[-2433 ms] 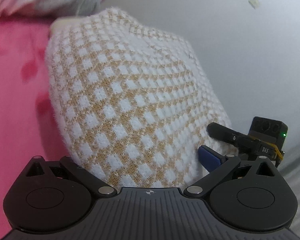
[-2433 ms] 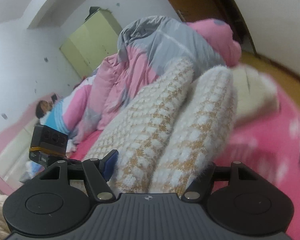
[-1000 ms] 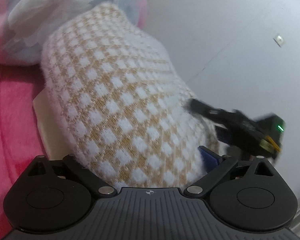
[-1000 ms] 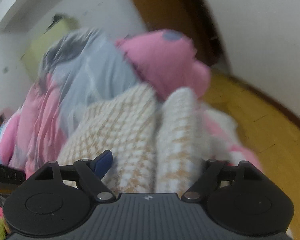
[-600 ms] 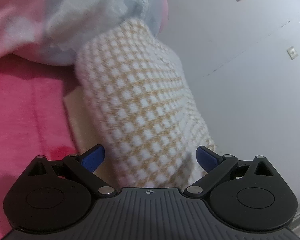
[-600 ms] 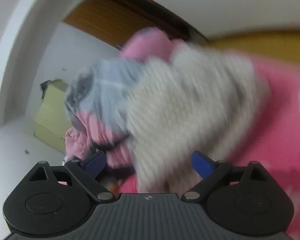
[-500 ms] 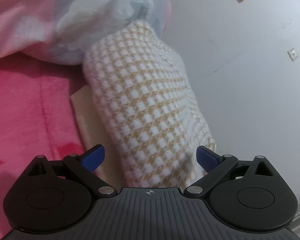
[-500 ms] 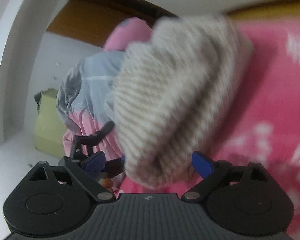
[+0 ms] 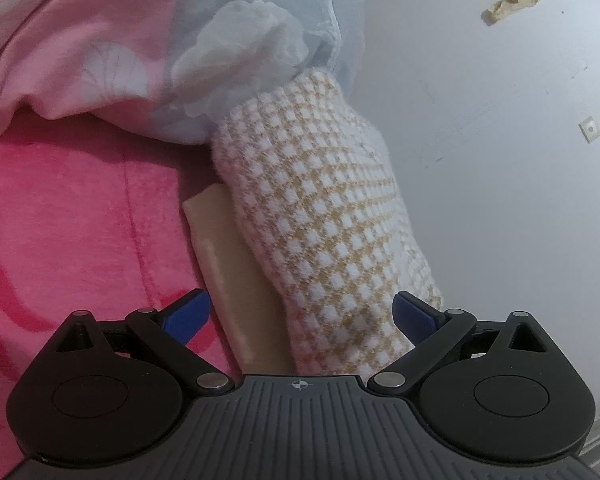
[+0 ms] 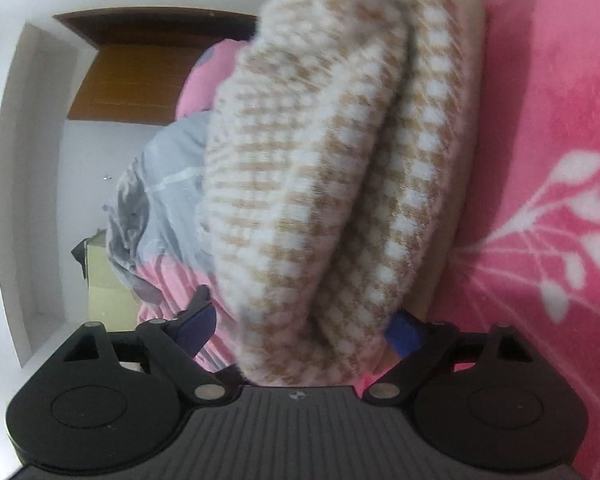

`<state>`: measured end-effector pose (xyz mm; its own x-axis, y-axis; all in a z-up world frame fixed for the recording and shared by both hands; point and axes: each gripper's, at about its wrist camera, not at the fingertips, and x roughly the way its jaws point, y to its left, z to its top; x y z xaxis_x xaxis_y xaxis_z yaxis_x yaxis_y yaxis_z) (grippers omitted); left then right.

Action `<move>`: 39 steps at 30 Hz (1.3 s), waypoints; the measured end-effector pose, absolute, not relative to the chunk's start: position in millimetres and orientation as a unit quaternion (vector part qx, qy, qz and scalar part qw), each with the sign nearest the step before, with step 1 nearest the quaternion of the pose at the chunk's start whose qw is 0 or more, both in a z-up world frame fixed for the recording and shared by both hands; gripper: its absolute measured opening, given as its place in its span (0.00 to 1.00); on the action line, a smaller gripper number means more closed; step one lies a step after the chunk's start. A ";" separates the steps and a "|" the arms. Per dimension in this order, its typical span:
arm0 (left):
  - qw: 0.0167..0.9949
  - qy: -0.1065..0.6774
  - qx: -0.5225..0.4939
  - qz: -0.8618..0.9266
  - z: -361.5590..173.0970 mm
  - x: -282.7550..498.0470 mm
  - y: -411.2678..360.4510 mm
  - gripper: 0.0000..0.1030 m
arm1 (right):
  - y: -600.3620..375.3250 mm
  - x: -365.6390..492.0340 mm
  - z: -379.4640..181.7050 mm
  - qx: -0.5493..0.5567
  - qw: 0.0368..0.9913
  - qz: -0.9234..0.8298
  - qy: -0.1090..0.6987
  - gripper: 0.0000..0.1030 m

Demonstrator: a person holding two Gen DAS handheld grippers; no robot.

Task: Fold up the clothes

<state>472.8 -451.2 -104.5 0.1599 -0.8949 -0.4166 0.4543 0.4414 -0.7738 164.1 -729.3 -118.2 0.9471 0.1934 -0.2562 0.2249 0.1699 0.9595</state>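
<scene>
A folded white-and-tan checked sweater point(image 9: 320, 208) lies as a thick bundle on a flat beige folded garment point(image 9: 228, 256), which sits on the pink blanket point(image 9: 80, 220). My left gripper point(image 9: 300, 314) is open just short of the sweater's near end, its blue fingertips wide on either side. In the right wrist view, which is rolled sideways, the sweater point(image 10: 320, 160) shows two stacked folds. My right gripper point(image 10: 300, 328) is open with the bundle's end between its spread fingers, and the beige garment point(image 10: 474, 40) peeks out beneath.
A crumpled pink and grey quilt point(image 9: 100, 40) is heaped against the sweater's far end. A white wall point(image 9: 500, 160) runs close beside the sweater. The floral pink blanket point(image 10: 540, 200) extends outward. A brown door point(image 10: 140, 80) and a pale green cabinet point(image 10: 104, 284) stand beyond.
Both grippers were shut on the sweater, carrying it. They have opened and let it go onto the beige garment, and the left gripper has drawn back.
</scene>
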 end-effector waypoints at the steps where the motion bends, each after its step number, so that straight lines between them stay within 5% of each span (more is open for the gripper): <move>1: 0.721 0.448 -0.248 -0.466 -104.8 474.2 -448.6 0.96 | -729.3 161.8 -114.7 0.644 0.750 -0.006 0.151 0.87; 15: 0.742 0.436 -0.295 -0.415 -109.8 509.2 -479.1 0.96 | -739.4 194.3 -137.9 0.682 0.726 0.001 0.090 0.78; 22: 0.778 0.399 -0.259 -0.411 -88.7 524.9 -517.8 0.90 | -744.5 197.5 -119.1 0.654 0.751 0.001 0.090 0.54; 29: 0.794 0.391 -0.248 -0.393 -85.2 528.3 -527.3 0.90 | -742.3 215.9 -82.9 0.592 0.801 -0.003 0.086 0.53; 39: 0.807 0.378 -0.226 -0.393 -87.8 510.6 -513.2 0.91 | -726.8 195.8 -124.4 0.612 0.784 -0.006 0.104 0.45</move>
<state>510.6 -513.2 -87.8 0.4053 -0.8061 -0.4312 0.4642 0.5878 -0.6625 195.8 -726.8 -124.4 0.9782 0.1186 -0.1705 0.1365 0.2514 0.9582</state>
